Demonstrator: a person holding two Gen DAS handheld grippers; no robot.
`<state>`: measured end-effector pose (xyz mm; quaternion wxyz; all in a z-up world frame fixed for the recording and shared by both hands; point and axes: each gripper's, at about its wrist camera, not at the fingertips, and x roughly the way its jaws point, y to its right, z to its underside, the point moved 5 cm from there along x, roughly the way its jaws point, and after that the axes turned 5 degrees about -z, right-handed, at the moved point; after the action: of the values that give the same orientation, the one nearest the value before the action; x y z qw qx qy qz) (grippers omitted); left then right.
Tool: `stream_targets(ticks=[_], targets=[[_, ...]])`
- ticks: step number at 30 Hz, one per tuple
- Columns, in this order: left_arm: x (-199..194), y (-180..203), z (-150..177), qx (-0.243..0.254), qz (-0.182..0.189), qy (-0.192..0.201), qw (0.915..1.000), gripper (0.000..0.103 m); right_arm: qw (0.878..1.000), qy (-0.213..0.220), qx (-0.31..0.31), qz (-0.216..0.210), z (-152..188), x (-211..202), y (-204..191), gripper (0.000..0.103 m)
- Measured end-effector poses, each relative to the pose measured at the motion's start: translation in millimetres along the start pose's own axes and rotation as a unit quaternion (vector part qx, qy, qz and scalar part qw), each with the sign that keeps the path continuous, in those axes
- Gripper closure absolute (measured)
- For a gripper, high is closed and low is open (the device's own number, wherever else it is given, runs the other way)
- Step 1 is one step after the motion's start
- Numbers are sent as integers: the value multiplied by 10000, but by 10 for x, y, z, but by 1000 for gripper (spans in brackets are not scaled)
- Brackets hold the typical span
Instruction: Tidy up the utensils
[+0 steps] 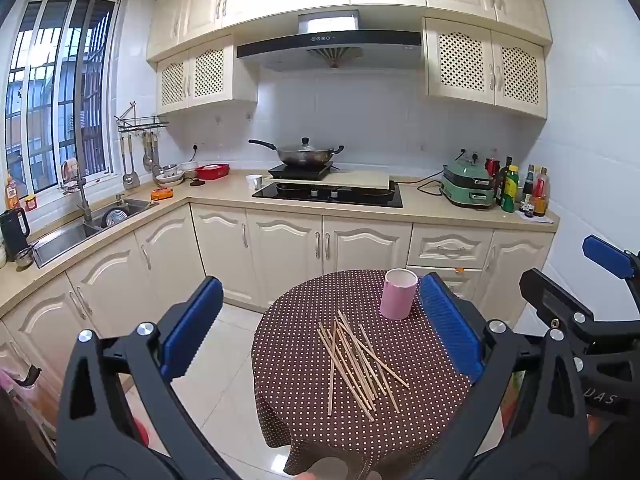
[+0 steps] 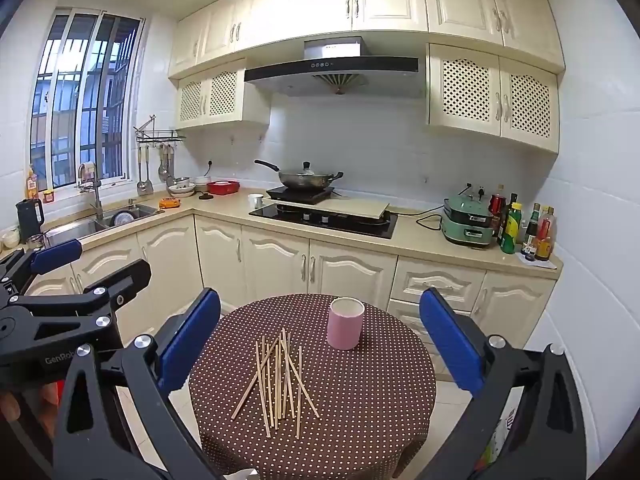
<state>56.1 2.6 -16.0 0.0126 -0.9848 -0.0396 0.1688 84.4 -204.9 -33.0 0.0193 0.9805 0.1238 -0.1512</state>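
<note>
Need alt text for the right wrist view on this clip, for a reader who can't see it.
A loose pile of wooden chopsticks lies on a round table with a brown polka-dot cloth, an upright pink cup just behind it. The open right gripper frames the table, holding nothing; the left gripper shows at the left edge, with a kitchen counter behind.

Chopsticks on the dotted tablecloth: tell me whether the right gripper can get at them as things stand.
Probably yes. The right gripper is open above the table, the chopsticks lie loose and uncovered, and the pink cup stands apart behind them.
</note>
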Motion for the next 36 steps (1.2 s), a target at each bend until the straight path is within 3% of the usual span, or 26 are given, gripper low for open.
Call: stream_targets(ticks=[36], targets=[[33,-25,47,43,26,-36,10000,6,9999,24,102,-7,2,28,0,7]])
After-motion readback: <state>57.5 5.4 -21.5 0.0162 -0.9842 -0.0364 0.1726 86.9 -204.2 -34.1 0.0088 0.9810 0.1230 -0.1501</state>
